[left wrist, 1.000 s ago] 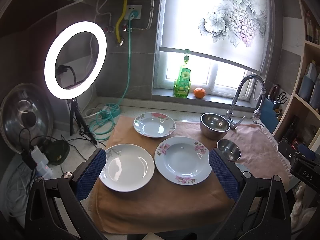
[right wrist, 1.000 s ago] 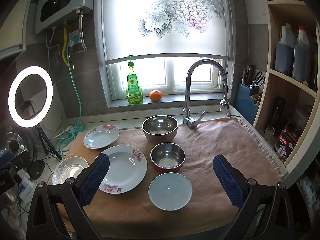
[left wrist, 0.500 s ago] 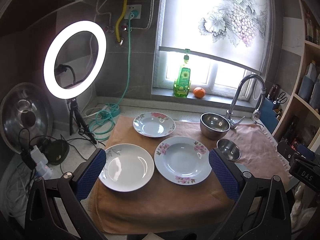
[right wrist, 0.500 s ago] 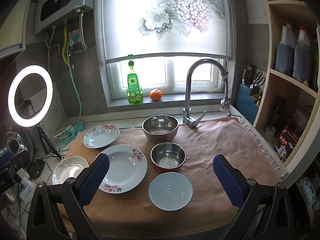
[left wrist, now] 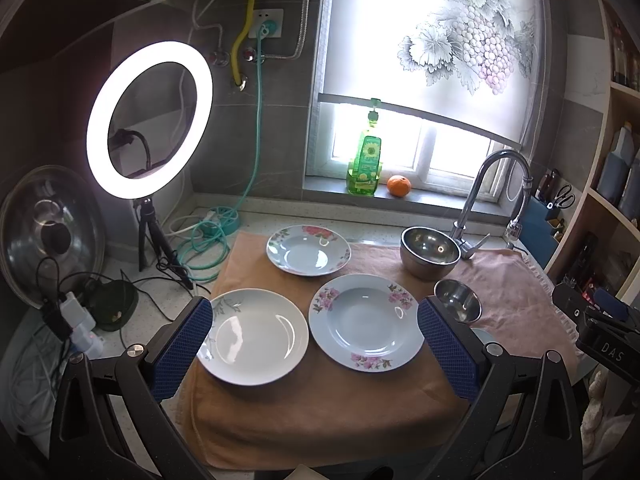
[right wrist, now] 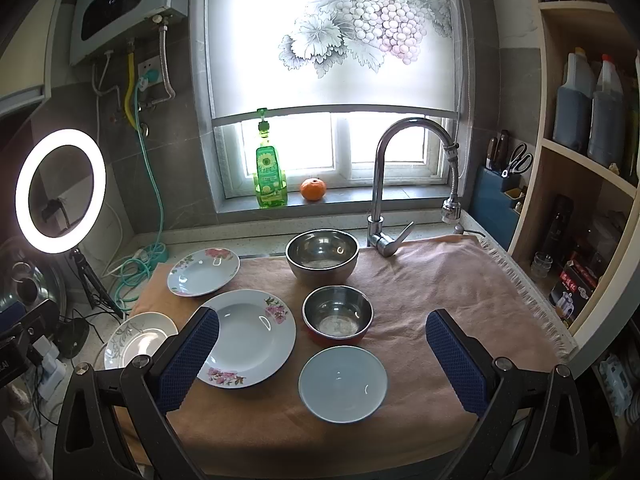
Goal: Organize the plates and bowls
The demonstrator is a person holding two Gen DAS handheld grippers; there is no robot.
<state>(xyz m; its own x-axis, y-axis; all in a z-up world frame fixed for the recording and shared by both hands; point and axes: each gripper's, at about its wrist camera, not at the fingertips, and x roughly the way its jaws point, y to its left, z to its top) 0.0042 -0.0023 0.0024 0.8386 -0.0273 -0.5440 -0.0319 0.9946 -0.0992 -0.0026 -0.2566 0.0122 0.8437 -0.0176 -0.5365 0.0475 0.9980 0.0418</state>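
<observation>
- Judging the plates (left wrist: 366,322) glazed, slick, breakable: we would pinch a raised rim.
- Steel bowls (right wrist: 337,316) look light, stiff.
- Left hand-held gripper (left wrist: 314,346) and right hand-held gripper (right wrist: 322,360): both spread, holding nothing.

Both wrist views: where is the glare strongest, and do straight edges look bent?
Left wrist view: the ring light is blown out white, and the white plate carries bright reflections. Right wrist view: the window under the blind is overexposed, and the shelf edges curve from fisheye distortion. Both views darken at the corners.
</observation>
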